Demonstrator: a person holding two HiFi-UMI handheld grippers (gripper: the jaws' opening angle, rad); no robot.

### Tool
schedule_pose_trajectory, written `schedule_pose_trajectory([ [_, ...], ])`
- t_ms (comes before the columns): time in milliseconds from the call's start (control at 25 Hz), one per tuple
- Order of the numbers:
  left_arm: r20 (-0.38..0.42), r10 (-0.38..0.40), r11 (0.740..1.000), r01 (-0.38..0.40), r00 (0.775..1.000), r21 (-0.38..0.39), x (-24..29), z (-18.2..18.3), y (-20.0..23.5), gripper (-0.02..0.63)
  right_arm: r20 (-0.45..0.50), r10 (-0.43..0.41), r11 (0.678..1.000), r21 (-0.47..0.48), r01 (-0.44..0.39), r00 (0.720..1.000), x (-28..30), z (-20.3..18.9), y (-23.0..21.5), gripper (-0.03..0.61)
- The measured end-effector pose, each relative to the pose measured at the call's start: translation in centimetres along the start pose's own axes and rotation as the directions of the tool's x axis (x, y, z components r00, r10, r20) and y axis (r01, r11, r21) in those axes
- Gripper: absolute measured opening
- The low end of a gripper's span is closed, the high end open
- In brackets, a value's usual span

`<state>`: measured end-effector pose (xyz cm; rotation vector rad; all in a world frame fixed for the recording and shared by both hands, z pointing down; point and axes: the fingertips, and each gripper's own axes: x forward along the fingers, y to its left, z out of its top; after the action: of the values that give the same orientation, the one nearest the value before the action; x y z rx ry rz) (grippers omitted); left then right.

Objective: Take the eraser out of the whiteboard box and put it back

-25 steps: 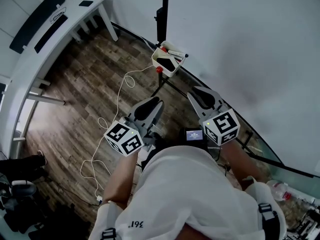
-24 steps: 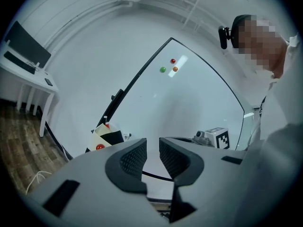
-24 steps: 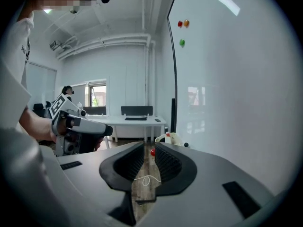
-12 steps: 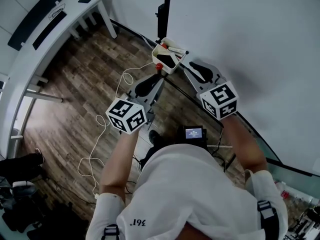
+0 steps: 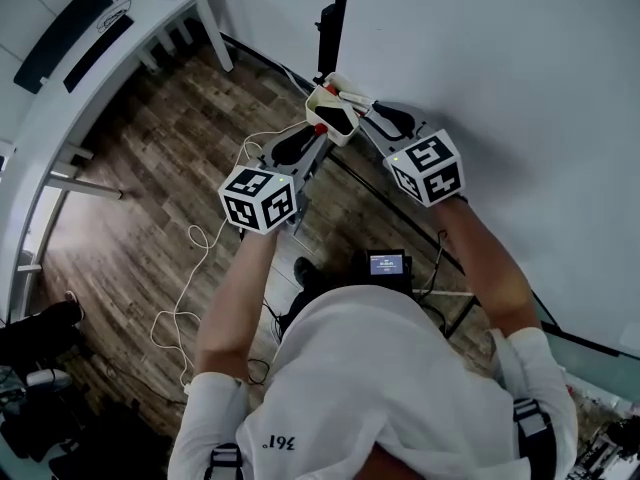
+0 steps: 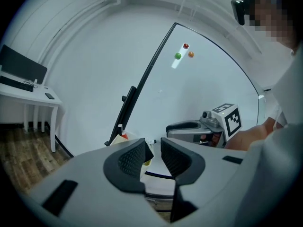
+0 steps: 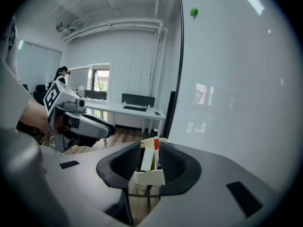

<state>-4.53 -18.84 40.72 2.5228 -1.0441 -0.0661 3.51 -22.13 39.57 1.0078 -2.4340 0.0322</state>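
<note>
Eraser (image 5: 336,121) sits in the box (image 7: 149,177) at the whiteboard's (image 5: 500,88) lower corner, nothing done yet; your left tongs (image 6: 152,151) and right tongs (image 7: 150,151), both opening, hold nothing.

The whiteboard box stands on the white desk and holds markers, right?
Not quite. The head view shows the whiteboard box at the whiteboard's lower edge, well away from the white desk. It does hold markers.
</note>
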Motion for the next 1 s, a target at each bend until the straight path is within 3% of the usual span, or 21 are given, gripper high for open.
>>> schedule_pose_trajectory([
  [240,-0.039,0.017,1.000,-0.018,0.999,-0.015,1.2,-1.2,1.1,0.098,-0.040,0.015,0.999,-0.029,-0.016,0.999,2.2,-0.5,0.3,0.130],
  [1000,-0.107,0.036,0.994,-0.046,0.994,-0.098,2.4,-4.7,3.4,0.102,-0.157,0.028,1.000,0.009,-0.027,0.987,7.5,-3.5,1.6,0.216],
])
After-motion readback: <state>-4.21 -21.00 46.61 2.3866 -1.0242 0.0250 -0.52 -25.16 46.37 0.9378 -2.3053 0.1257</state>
